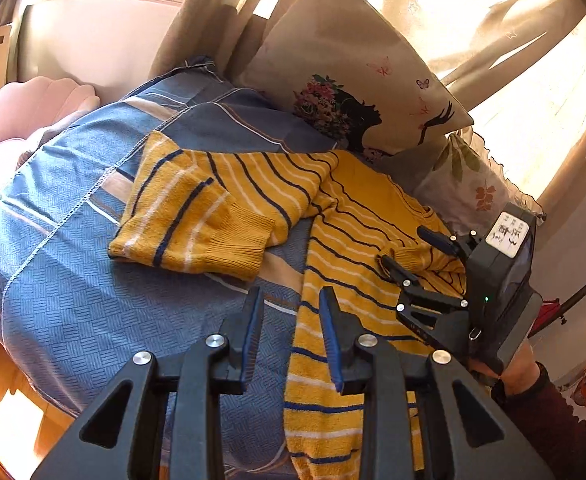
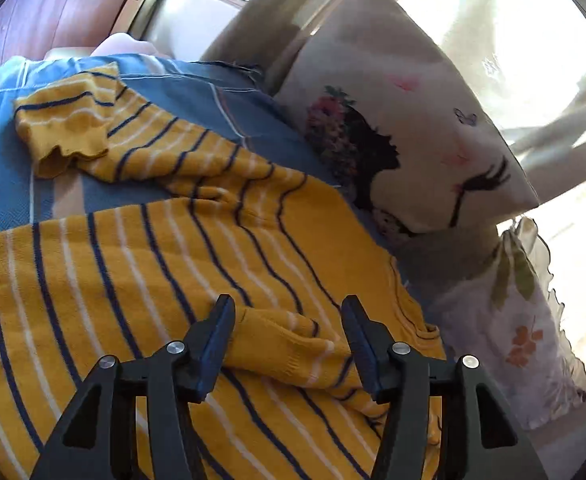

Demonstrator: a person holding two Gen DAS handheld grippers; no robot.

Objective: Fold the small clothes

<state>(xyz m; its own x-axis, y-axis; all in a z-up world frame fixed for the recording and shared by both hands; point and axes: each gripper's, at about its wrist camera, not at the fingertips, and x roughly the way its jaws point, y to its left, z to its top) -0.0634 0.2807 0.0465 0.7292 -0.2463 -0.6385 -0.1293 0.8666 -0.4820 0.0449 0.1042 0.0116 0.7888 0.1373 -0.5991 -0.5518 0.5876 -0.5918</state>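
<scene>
Right gripper (image 2: 287, 340) wide open, astride a sweater (image 2: 133, 272) cuff (image 2: 289, 344), pads clear. Left gripper (image 1: 291, 320) narrowly parted, empty, over bedspread (image 1: 93, 300).

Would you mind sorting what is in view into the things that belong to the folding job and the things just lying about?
Part of the job:
- yellow striped sweater
- its folded-in sleeve
- right gripper, jaws open either side of that sleeve
- left gripper, jaws open

Just lying about:
- face-print cushion
- floral cushion
- blue bedspread
- curtains
</scene>
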